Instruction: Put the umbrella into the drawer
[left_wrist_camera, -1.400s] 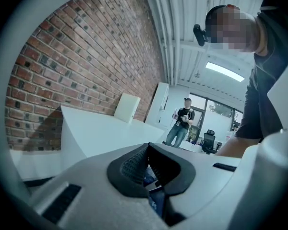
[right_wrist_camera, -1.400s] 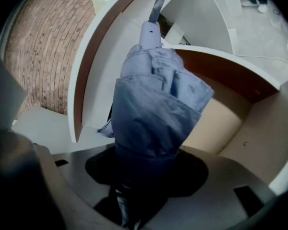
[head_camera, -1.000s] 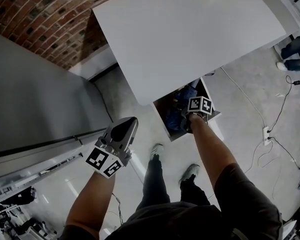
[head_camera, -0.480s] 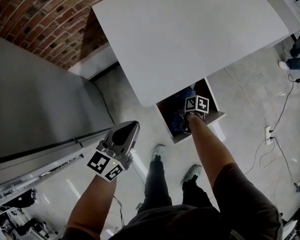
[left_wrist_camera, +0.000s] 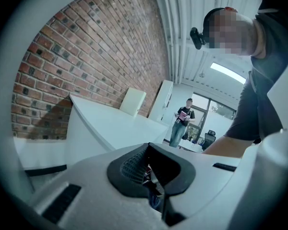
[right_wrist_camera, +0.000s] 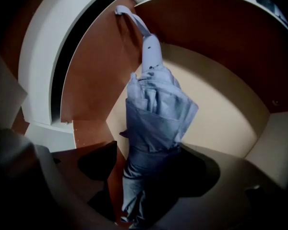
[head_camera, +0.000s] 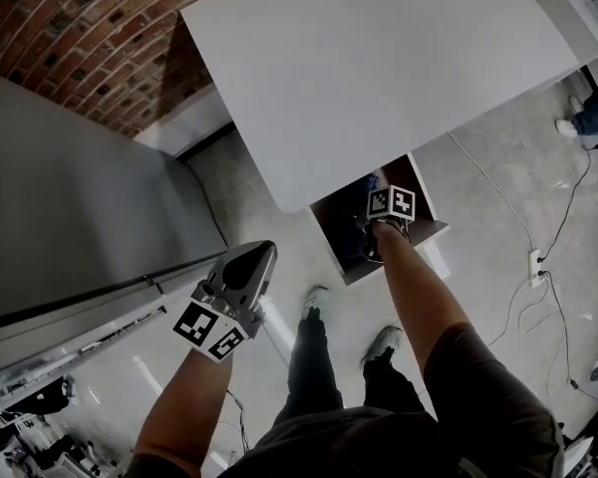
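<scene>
The umbrella point(right_wrist_camera: 156, 109) is down inside the drawer point(right_wrist_camera: 221, 114). It is folded, its blue cloth bunched in loose pleats. Its pale handle point(right_wrist_camera: 151, 47) points to the far corner, and the wrist loop point(right_wrist_camera: 129, 16) lies against the brown side wall. Its near end runs between the jaws of my right gripper point(right_wrist_camera: 146, 169). Those jaws have just been opening and now stand wide apart, the pads clear of the cloth as far as I can see, so I judge the umbrella is released and resting on the drawer floor.

I expect it to be light, with a stiff shaft at the core. The fabric over it is soft and slithery and would slide or bunch under the pads. If I had to take it again I would clamp the thick middle of the bundle, or the hard handle (never a loose fold).

My left gripper point(left_wrist_camera: 151, 176) hangs well away from the drawer, nearly level, its jaws closed together on nothing. In the head view the drawer stands pulled out from under the white desk point(head_camera: 379, 58), so closing it looks like what remains.
</scene>
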A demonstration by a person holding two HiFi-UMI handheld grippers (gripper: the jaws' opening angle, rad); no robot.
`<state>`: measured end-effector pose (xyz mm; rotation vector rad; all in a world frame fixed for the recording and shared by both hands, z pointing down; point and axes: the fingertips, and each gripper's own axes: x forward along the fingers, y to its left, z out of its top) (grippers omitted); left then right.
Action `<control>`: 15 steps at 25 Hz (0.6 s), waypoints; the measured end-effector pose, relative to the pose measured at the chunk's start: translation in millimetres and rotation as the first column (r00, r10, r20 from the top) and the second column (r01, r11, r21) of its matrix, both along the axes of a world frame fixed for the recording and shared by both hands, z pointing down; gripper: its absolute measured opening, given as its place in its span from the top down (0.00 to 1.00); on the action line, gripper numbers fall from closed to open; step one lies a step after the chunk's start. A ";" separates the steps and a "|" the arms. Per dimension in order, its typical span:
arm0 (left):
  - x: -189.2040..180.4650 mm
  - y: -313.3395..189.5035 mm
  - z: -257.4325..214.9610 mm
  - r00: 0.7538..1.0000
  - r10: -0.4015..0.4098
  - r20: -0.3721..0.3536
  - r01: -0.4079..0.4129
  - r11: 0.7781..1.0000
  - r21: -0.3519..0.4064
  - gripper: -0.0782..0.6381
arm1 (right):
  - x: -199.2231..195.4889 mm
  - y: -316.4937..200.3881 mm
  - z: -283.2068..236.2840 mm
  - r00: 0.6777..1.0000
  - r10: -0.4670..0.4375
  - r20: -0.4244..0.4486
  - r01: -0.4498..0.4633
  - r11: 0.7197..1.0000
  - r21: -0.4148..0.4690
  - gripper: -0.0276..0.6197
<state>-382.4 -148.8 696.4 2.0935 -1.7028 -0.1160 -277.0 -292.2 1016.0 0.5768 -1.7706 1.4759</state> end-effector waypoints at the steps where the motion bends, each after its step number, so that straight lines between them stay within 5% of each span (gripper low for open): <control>1: 1.3 -1.4 -1.3 1.000 0.001 -0.002 -0.001 1.000 0.003 0.89 | 1.1 -2.4 -2.6 1.000 0.005 0.002 -0.005 1.000 0.014 0.37; 15: 72.4 -43.0 -72.5 0.992 0.125 0.022 -0.126 0.989 0.072 0.89 | 62.5 -28.2 -131.7 0.994 0.037 0.104 -0.056 0.981 0.183 0.44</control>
